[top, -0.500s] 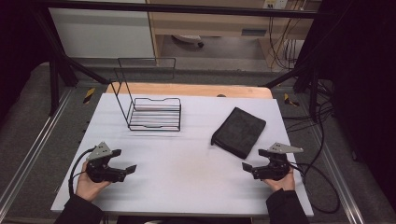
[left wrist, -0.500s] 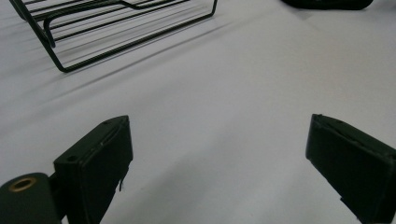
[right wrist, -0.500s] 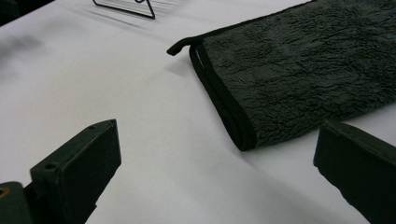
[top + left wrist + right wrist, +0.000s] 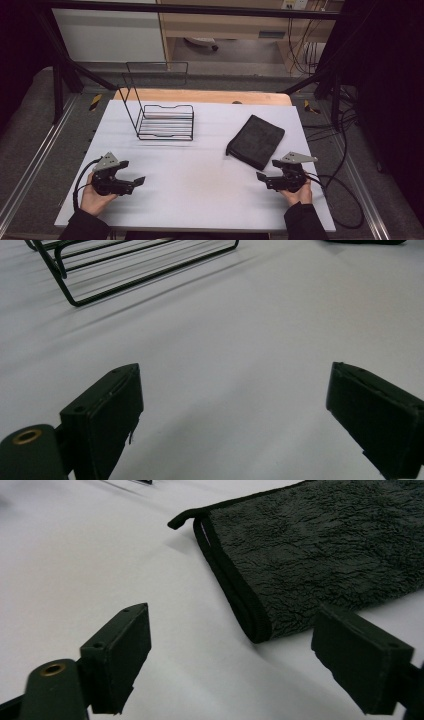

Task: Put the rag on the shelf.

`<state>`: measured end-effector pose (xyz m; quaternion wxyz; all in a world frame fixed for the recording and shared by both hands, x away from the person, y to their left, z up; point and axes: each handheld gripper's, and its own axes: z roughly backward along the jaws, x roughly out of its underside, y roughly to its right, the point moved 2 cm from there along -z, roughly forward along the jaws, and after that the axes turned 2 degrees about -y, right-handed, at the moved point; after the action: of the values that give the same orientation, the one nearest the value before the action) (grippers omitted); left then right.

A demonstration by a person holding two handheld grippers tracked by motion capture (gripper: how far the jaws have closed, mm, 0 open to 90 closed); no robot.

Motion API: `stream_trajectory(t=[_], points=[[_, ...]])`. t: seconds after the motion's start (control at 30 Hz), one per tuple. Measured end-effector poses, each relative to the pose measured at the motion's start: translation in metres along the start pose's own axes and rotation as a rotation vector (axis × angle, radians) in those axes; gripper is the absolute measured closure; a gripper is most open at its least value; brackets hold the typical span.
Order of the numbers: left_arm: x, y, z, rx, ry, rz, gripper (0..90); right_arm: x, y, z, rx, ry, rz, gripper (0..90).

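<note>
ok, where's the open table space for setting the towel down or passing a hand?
Widest free patch: the white table centre, between the left gripper and right gripper, in front of the wire rack. Another strip runs between the rack and the folded black towel. Tightest is the right side, where the towel lies just beyond the right gripper's open jaws.

Dk grey fuzzy towel (image 4: 256, 140), blk wire rack (image 4: 165, 122), white table (image 4: 200, 190), blk grippers.

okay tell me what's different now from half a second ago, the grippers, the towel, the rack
Nothing has visibly changed. The left gripper and right gripper rest open on the table, holding nothing. The folded towel lies flat just ahead of the right gripper, and the rack stands where it was.
</note>
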<state>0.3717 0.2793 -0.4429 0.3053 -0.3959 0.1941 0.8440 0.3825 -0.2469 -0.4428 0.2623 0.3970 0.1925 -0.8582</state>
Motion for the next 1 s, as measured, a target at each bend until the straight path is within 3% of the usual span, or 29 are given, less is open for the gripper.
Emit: stream_trajectory(t=[0.13, 0.53, 0.77, 1.0], points=[[0.0, 0.001, -0.001, -0.005, -0.002, 0.001, 8.1, -0.004, 0.002, -0.006, 0.012, -0.012, 0.011, 31.1], [0.0, 0.001, -0.002, -0.002, -0.017, -0.006, 10.2, -0.015, 0.007, -0.042, 0.048, -0.088, 0.115, 55.8], [-0.001, 0.002, -0.003, 0.001, -0.021, -0.005, 10.9, -0.016, 0.008, -0.051, 0.082, -0.115, 0.213, 59.2], [-0.001, 0.003, -0.004, 0.003, -0.028, -0.009, 11.6, -0.015, 0.009, -0.051, 0.099, -0.126, 0.266, 69.1]])
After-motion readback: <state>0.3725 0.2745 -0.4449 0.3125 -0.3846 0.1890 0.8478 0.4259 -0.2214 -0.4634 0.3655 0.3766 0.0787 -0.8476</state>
